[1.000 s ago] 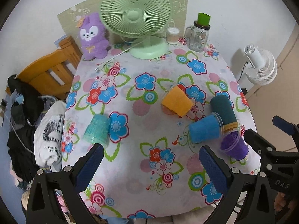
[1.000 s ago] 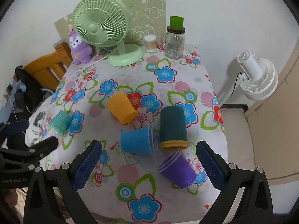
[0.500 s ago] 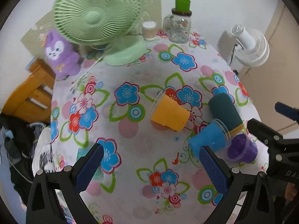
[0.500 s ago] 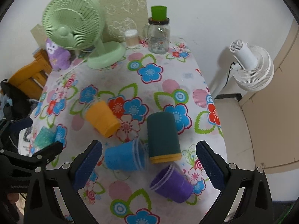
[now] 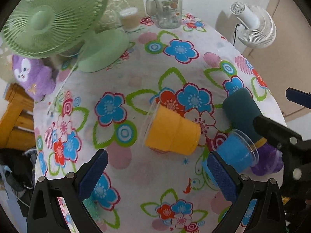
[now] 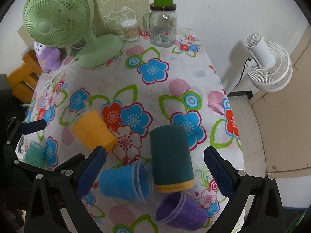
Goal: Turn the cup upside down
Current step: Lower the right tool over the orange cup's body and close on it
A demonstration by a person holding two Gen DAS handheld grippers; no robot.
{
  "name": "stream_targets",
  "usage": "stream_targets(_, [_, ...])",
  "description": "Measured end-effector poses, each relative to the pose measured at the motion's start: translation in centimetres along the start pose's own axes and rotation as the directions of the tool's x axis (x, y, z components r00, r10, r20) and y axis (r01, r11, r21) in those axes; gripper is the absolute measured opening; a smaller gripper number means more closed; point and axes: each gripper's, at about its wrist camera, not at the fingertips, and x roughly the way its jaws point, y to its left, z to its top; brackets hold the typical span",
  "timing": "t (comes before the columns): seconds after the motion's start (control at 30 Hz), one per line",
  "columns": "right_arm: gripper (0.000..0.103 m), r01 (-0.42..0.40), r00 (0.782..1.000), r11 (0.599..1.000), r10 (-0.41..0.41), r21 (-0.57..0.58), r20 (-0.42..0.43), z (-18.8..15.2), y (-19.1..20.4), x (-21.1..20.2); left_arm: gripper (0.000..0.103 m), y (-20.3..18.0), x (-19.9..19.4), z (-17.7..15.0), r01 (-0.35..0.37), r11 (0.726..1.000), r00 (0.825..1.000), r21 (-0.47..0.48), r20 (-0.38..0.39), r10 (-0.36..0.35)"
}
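The left gripper (image 5: 155,172) hangs spread and empty over the orange cup (image 5: 172,131), lying sideways mid-table, likely lined up to grasp it. The right gripper (image 6: 154,169), also spread, straddles the dark green cup (image 6: 171,155); blue cup (image 6: 124,182) and purple cup (image 6: 180,211) crowd the near edge.

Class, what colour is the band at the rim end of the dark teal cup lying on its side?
Yellow: the dark teal cup has a yellow band, clearest in the right wrist view.
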Motion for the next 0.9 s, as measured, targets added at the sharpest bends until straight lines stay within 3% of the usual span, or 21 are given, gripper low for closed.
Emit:
stream_targets(0.5, [0.102, 0.011, 0.997, 1.0, -0.01, 0.021, -0.079, 0.9, -0.3, 4.0, 0.103, -0.6, 5.5, 1.7, 0.059, 0.996, 0.994, 0.063, -0.093, -0.053])
stream_targets(0.77, [0.102, 0.016, 0.994, 1.0, -0.015, 0.015, -0.106, 0.9, 0.0, 5.3, 0.102, -0.9, 7.9, 1.9, 0.055, 0.995, 0.991, 0.081, -0.126, -0.044])
stream_targets(0.9, [0.102, 0.012, 0.994, 1.0, -0.01, 0.016, -0.107, 0.9, 0.2, 5.4, 0.09, -0.6, 8.2, 2.0, 0.088, 0.995, 0.989, 0.052, -0.123, -0.081])
